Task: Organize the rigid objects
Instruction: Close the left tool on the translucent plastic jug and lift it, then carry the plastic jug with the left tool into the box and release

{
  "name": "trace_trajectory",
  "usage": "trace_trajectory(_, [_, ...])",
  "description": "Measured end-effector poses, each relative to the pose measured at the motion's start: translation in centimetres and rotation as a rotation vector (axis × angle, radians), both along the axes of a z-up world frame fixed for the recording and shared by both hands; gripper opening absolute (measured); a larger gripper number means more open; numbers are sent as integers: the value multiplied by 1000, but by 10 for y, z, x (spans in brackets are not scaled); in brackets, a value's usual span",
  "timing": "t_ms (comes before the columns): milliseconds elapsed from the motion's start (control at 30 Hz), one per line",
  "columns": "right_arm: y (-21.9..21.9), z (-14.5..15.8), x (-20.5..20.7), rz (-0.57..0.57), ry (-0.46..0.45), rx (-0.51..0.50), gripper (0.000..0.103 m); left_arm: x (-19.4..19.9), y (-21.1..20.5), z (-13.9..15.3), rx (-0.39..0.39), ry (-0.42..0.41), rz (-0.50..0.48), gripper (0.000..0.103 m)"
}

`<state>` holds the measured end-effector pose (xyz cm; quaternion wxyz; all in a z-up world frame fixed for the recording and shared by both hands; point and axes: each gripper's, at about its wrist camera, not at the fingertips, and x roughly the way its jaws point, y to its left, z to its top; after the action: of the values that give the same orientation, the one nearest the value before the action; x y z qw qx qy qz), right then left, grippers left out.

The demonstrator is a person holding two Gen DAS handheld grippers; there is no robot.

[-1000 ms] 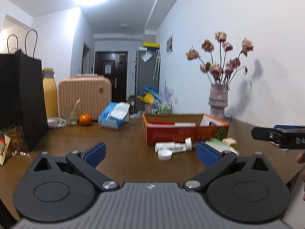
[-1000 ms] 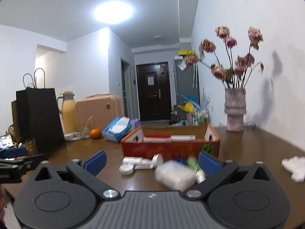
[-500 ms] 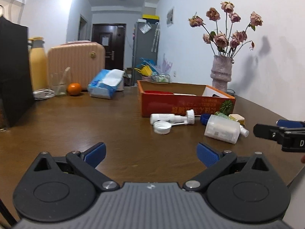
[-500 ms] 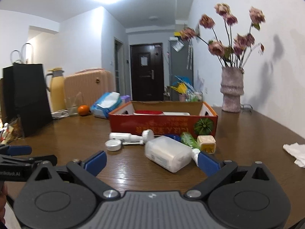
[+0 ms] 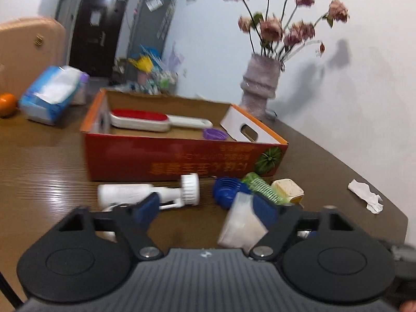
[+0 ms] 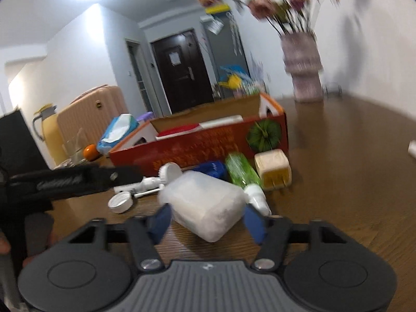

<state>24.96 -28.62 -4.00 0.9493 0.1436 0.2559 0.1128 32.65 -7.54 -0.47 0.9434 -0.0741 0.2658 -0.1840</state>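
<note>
Frosted white plastic, blocky and round-cornered: the tub (image 6: 205,202) lies on the wooden counter (image 6: 338,182) in front of the red box (image 6: 208,145), between my right gripper (image 6: 208,219) fingers, spread around it. My left gripper (image 5: 208,208) is open, near the white bottle (image 5: 145,195) lying crosswise.

Both views are smeared by motion blur, so the print on the red box (image 5: 182,156) is unreadable. In the left wrist view, the left gripper (image 5: 208,208) covers the near end of the white bottle (image 5: 124,195) and part of the frosted container (image 5: 241,226). In the right wrist view, the vase (image 6: 303,67) and its flowers (image 6: 273,2) blur heavily, the picture's top edge cutting off the blooms.
</note>
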Motion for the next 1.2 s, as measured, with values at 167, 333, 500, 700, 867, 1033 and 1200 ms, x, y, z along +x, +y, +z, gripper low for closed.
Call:
trace_trajectory(167, [-11,-6,15,-4,-5,75,35,35,-20,-15,-74,112,-103,44])
trace_trajectory(333, [-12,-5,28,35,6,93,27,31,-16,-24,-160,163,-115,38])
trace_trajectory(500, [-2,-1,21,87,16,86,25,-4,-2,-21,-183,180,-52,36])
trace_trajectory(700, [24,4,-12,173,28,63,25,-62,23,-14,-175,193,30,36])
trace_trajectory(867, [41,7,-39,201,17,46,25,-101,35,-11,-159,190,63,36])
trace_trajectory(1033, [48,7,-59,214,16,53,26,-129,44,-11,-159,189,65,36])
trace_trajectory(1200, [47,5,-66,219,35,74,29,-134,53,-17,-208,197,71,43])
